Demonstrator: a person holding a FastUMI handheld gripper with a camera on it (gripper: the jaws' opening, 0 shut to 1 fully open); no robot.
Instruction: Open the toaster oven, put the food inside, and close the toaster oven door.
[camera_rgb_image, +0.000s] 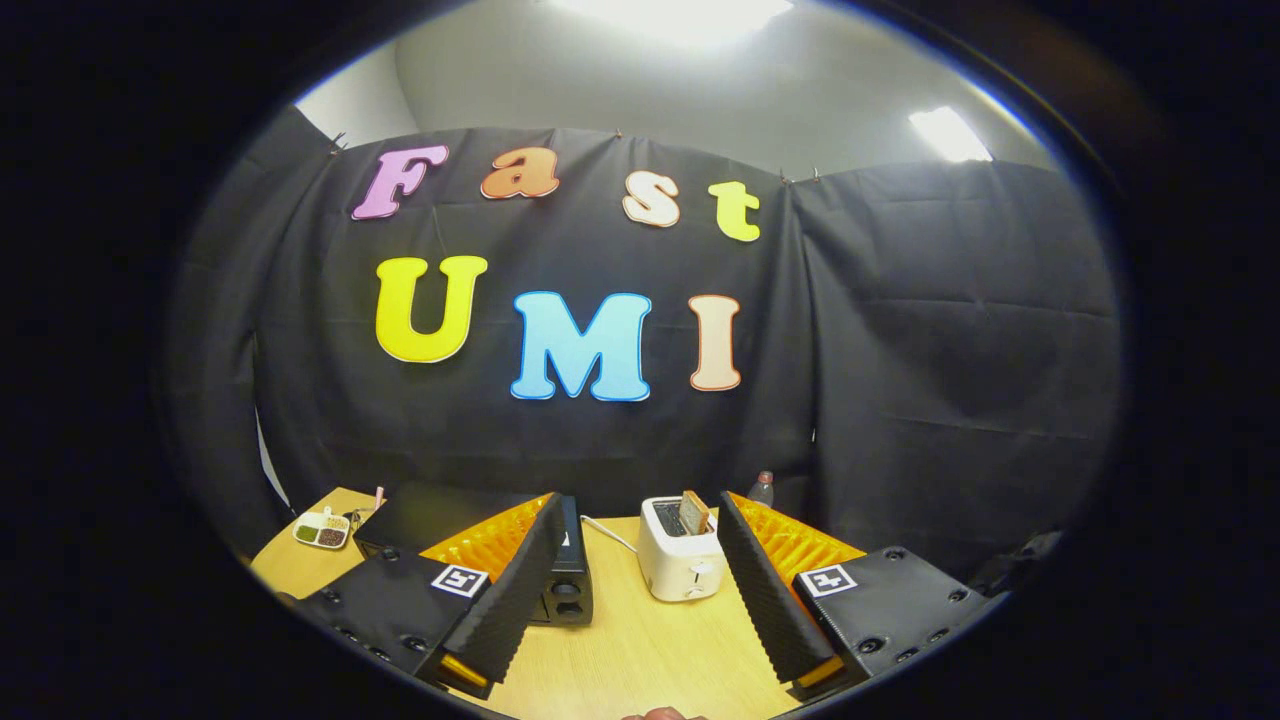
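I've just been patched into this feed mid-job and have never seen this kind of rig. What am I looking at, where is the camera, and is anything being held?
There is no robot arm here. A person carries a hand-held gripper, and the camera rides on it, looking forward along its two fingers, which spread wide apart with nothing between them but bare table, so nothing is held.

Ahead is a wooden table. Just beyond the fingers, between them, stands a white pop-up toaster with a slice of toast sticking up from its slot. Partly behind the left finger sits a black toaster oven. Farther left is a small divided dish of food, and a bottle peeks up behind the right finger.
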